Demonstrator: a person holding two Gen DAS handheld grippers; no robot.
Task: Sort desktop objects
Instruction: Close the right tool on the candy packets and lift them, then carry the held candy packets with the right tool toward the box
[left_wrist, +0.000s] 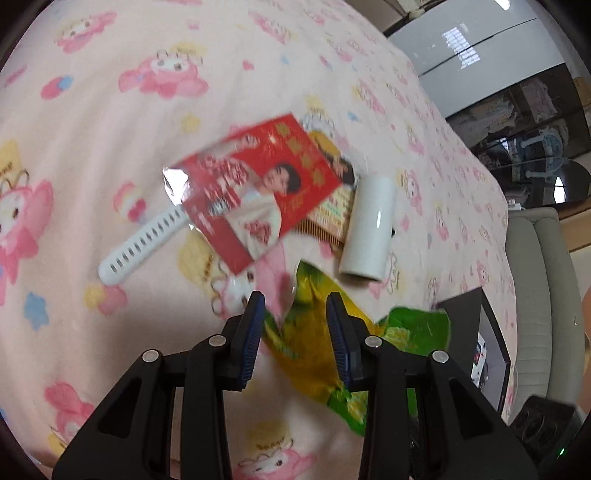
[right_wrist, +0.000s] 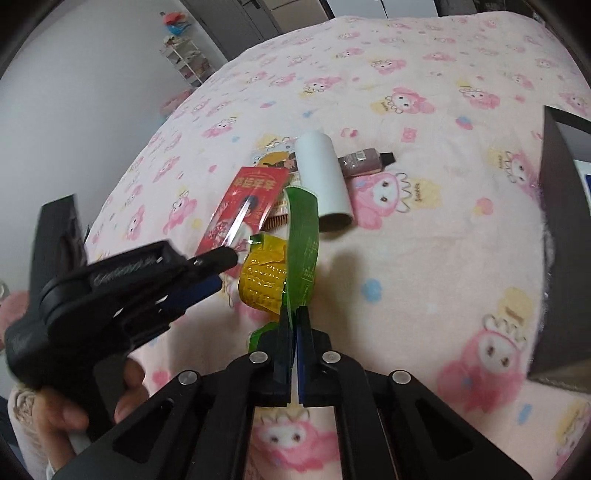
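I'm clamping right hand-held gripper (right_wrist: 293, 317) on the green-yellow wrapper (right_wrist: 301, 236), left hand-held gripper (left_wrist: 295, 306) parted; 12 o'clock pile unsorted.

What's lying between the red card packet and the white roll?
A yellow picture card with a comb's teeth below it, between red card packet and white roll; left wrist view.

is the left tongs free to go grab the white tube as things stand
Probably yes. The left tongs stand part open with nothing pinched, and the white tube lies uncovered just beyond them. The yellow-green snack bag, gripped by the right tongs, hangs close by and may brush them.
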